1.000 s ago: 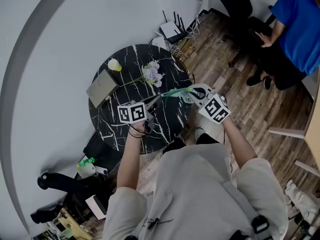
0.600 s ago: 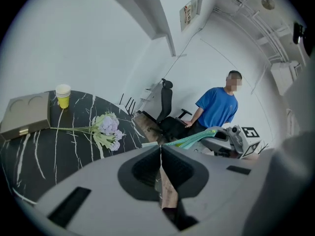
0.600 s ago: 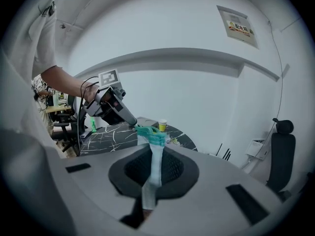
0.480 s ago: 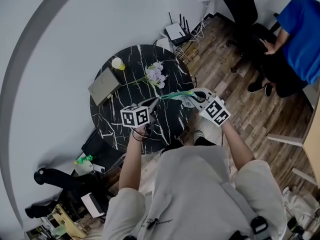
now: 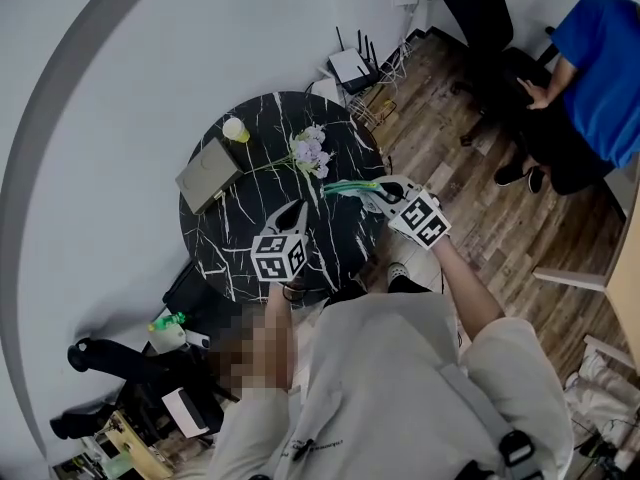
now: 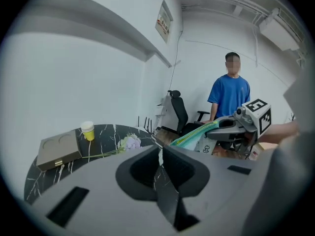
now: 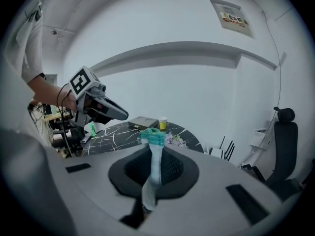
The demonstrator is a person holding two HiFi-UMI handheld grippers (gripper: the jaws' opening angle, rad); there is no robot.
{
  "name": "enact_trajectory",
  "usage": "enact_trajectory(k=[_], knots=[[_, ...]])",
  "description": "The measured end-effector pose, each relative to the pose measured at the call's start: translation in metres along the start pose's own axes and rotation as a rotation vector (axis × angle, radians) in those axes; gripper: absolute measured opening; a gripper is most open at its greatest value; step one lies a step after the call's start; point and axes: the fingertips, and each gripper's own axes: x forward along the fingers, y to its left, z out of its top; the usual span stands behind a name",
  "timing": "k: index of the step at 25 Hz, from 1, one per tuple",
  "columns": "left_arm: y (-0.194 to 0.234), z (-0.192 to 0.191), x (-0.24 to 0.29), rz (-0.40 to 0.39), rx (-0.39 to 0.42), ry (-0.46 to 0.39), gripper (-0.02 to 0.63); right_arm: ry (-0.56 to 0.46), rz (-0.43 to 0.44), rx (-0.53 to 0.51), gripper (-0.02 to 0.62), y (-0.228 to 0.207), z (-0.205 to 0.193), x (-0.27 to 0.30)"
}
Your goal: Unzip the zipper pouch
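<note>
Round black marble-veined surface (image 5: 230,238) below, white wall (image 5: 120,88) behind. Right gripper (image 5: 375,191) clamped on pale fabric pouch with teal zipper edge (image 7: 154,161), which juts ahead of its jaws; left gripper (image 5: 297,210) closed, empty, pouch off to its right, apart. Likely best: left pinches the zipper pull, draws straight along the zip against a firm right hold.

- The box (image 5: 207,174) lies on the table (image 5: 230,258), at its far left.
- The cup (image 5: 235,129) stands just behind the box, near the rim.
- The flowers (image 5: 310,151) lie right of the box.
- The pouch (image 5: 350,187) hangs over the table's right edge, in the right gripper (image 5: 382,190).
- The left gripper (image 5: 296,210) is over the table, left of the pouch and apart from it.
- A person (image 5: 595,58) is well right of the table.
</note>
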Motion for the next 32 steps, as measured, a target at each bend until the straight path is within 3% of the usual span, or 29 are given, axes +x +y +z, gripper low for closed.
enact_trajectory(k=[4, 8, 16, 32], knots=[[-0.004, 0.000, -0.010, 0.036, 0.068, -0.042, 0.028, -0.006, -0.021, 0.066, 0.009, -0.003, -0.003, 0.004], [-0.024, -0.004, -0.012, -0.004, 0.113, -0.033, 0.025, -0.009, -0.035, 0.127, 0.009, -0.005, -0.008, -0.002], [-0.021, 0.013, -0.032, 0.002, 0.089, -0.085, 0.021, -0.038, -0.042, 0.200, 0.009, -0.007, -0.001, -0.003], [-0.027, 0.016, -0.035, -0.020, 0.079, -0.117, 0.021, -0.057, -0.008, 0.209, 0.009, -0.002, 0.012, -0.005]])
